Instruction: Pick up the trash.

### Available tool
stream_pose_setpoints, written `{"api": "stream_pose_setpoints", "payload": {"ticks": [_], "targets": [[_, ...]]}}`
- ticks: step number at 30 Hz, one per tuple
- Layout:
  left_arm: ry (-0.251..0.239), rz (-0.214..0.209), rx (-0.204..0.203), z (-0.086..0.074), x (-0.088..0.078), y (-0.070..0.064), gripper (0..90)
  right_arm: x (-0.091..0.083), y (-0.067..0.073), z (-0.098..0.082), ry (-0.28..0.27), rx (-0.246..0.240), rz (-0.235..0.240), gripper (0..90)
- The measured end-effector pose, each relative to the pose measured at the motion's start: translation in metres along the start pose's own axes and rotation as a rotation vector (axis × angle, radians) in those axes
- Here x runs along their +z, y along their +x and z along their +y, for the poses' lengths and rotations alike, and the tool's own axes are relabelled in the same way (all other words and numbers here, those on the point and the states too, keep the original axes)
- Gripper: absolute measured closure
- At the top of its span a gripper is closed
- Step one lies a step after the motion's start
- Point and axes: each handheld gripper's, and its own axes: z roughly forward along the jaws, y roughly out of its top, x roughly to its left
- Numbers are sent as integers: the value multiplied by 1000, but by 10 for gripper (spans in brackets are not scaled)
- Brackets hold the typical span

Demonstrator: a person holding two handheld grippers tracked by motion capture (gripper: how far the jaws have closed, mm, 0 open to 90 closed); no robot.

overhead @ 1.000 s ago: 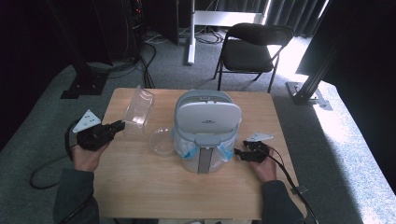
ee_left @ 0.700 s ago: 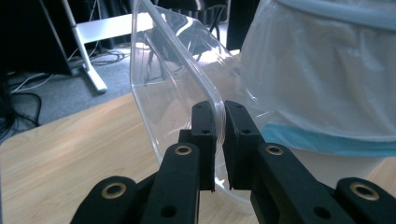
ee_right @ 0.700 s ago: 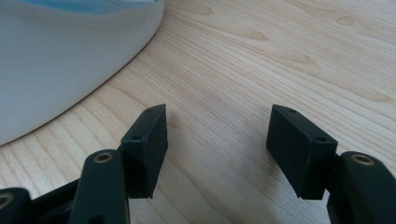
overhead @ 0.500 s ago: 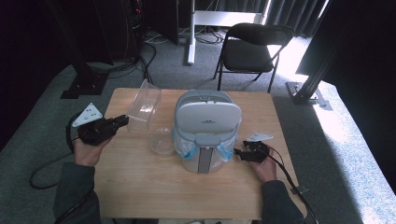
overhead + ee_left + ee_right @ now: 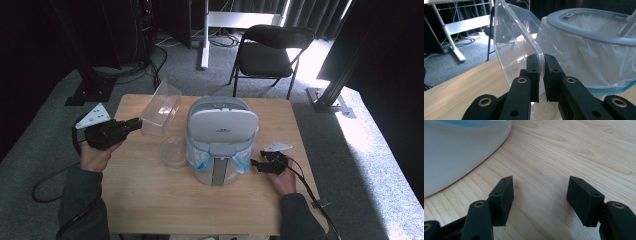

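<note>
Since a second ago the left gripper (image 5: 131,124) has lifted the clear plastic container (image 5: 161,108) off the wooden table (image 5: 150,200) and tilted it up toward the bin (image 5: 221,140). Its jaws are pinched tight on the container's rim, seen in the left gripper view (image 5: 540,75), with the bin's bag-lined mouth just beyond. The right gripper (image 5: 257,164) has not moved: it rests beside the bin's base, jaws spread wide (image 5: 540,195) and holding nothing. A clear round lid (image 5: 173,151) lies beside the bin.

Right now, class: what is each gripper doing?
Left gripper: closed on the clear plastic container's rim.
Right gripper: open, holding nothing, over the table.
</note>
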Motion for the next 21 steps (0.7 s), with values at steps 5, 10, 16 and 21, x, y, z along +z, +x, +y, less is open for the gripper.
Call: {"api": "stream_pose_setpoints", "payload": {"ticks": [5,10,16,21], "targets": [[-8,-12,4,6,1,1,839,0,0,0,0,0,0,374],[-17,-34,19,17,3,0,839,0,0,0,0,0,0,374],[-27,-55,37,28,7,-4,839,0,0,0,0,0,0,374],[-39,-75,53,40,9,-6,839,0,0,0,0,1,0,374]]}}
